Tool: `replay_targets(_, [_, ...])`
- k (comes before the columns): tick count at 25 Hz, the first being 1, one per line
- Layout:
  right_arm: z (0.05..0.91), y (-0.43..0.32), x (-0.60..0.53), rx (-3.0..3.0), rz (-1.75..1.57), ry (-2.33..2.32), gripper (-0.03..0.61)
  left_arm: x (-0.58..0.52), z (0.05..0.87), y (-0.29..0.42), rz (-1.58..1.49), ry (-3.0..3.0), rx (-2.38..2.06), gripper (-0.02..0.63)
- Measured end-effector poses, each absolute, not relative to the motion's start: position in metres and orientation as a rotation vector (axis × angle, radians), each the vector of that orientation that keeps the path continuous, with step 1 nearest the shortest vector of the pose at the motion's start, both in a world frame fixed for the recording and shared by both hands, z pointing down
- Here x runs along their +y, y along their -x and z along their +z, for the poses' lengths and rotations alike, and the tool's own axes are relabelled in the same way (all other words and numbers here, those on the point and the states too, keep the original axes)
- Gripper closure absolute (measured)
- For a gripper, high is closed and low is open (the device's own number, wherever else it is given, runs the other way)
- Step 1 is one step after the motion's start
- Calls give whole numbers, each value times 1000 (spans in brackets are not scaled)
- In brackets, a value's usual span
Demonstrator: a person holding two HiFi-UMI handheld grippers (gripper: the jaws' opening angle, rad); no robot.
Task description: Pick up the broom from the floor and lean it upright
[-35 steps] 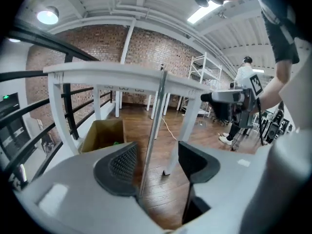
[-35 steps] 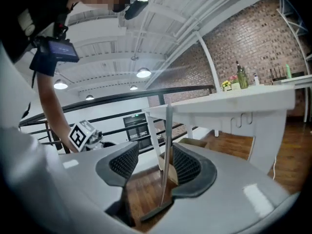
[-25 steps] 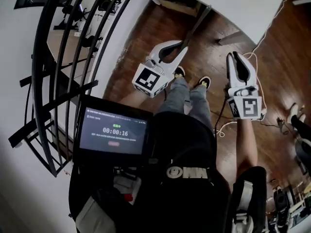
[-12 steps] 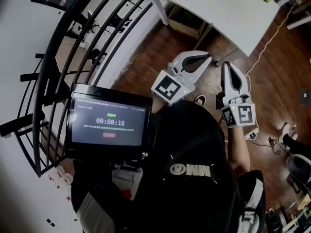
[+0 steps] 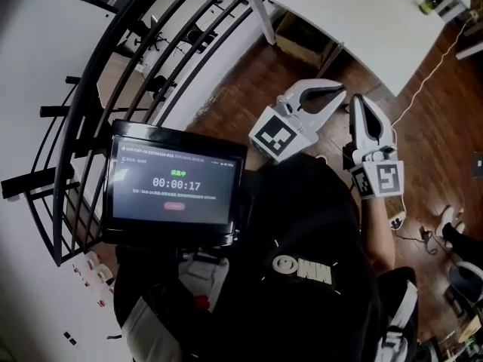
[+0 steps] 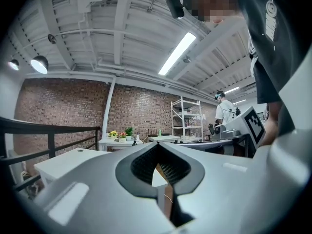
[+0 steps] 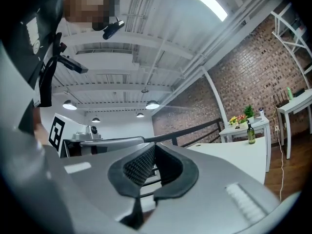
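Most of what we see from the head view is dark wooden floor (image 5: 241, 89), with a long white table (image 5: 362, 13) across the top and a black metal railing (image 5: 106, 74) curving down the left. Our black shirt (image 5: 302, 232) fills the lower middle, and a dark screen (image 5: 175, 183) with a timer on it sits just left of it at our chest. We hold both tools out in front of us, side by side above the floor. The left gripper (image 5: 339, 94) points toward the table, and the right gripper (image 5: 357, 102) is just beside it. In the left gripper view the two jaws meet at their tips, with nothing between the ribbed pads. The right gripper view shows the same, jaws closed together and empty. Beyond the left jaws we see a brick wall (image 6: 63, 111), a white shelving rack (image 6: 187, 118), and another person in a white top (image 6: 225, 112) standing by it. Potted plants (image 6: 122, 132) sit on a far table. Past the right jaws a green bottle (image 7: 250, 132) stands on a white tabletop. A light-coloured box (image 5: 302, 40) sits under the table in the head view. None of our views shows the broom, so we cannot tell where it lies.
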State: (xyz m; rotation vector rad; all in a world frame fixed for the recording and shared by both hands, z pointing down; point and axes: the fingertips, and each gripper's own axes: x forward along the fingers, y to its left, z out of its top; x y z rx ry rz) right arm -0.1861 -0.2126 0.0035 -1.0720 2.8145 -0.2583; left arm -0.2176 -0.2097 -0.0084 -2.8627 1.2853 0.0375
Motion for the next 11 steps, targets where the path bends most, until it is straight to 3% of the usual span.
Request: replay_targets(11, [11,183,-208,2818,-256,1084,575,-203,-9,213,136,2880,1256,600])
